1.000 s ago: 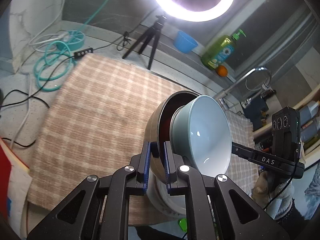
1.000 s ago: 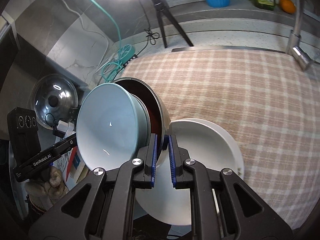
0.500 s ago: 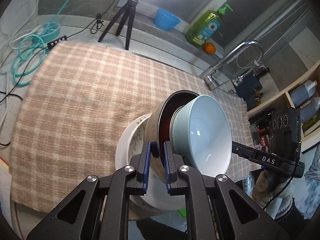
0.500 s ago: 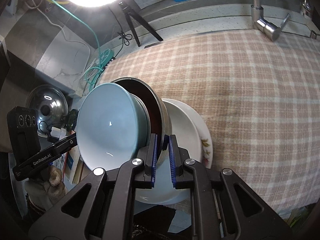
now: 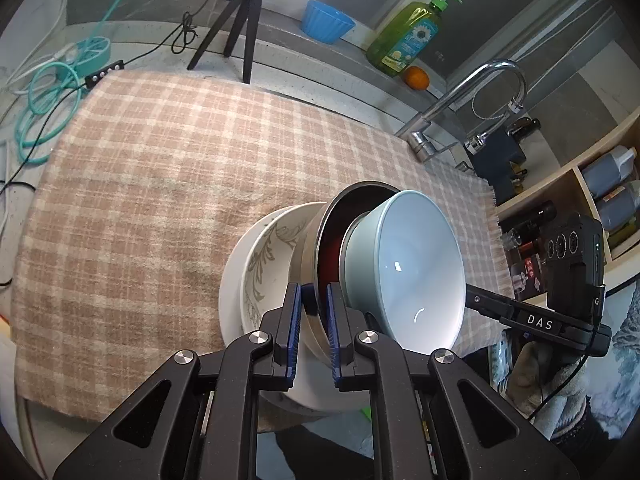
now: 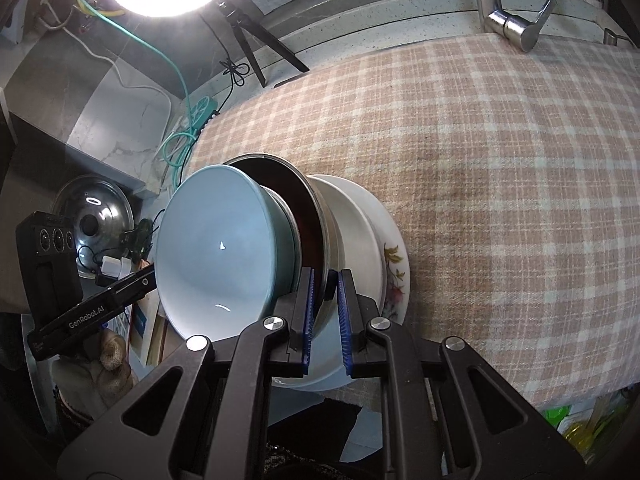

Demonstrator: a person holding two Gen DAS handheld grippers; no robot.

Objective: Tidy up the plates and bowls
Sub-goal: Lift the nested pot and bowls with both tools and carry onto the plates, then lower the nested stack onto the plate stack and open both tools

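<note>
Both grippers clamp opposite edges of the metal bowl's thin rim. The left gripper point(image 5: 311, 322) has its ribbed blue fingers point(image 5: 292, 320) closed narrow on the metal bowl point(image 5: 314, 240); the right gripper point(image 6: 324, 312) pinches the same rim. A glossy pale blue bowl point(image 5: 416, 272) nests inside it, against its dark red interior. The pair is tilted and lies in a white bowl point(image 6: 360, 224) on a floral plate point(image 6: 396, 272), stacked near the front edge of the woven checked cloth point(image 5: 160, 184) on the table.
</note>
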